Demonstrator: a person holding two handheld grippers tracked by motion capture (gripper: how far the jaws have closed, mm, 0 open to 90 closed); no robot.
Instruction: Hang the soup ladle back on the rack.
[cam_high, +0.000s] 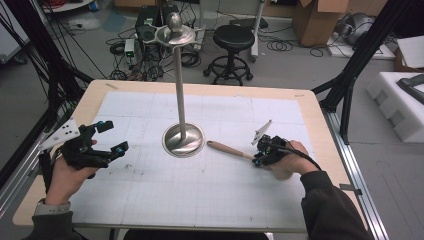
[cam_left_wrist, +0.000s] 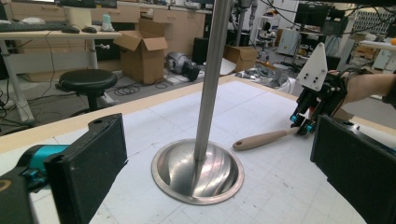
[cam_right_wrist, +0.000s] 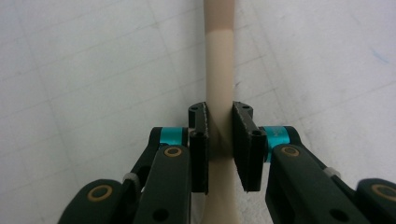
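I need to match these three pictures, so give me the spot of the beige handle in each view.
High view: handle lies right of centre, between the stand base and the right gripper.
Left gripper view: handle lies right of centre, beside the base.
Right gripper view: handle runs up the middle, clamped between the jaws.
Shared landmark: the white gridded mat.

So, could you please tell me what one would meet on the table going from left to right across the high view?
Left tool → metal stand → wooden handle → right tool, shut on that handle.
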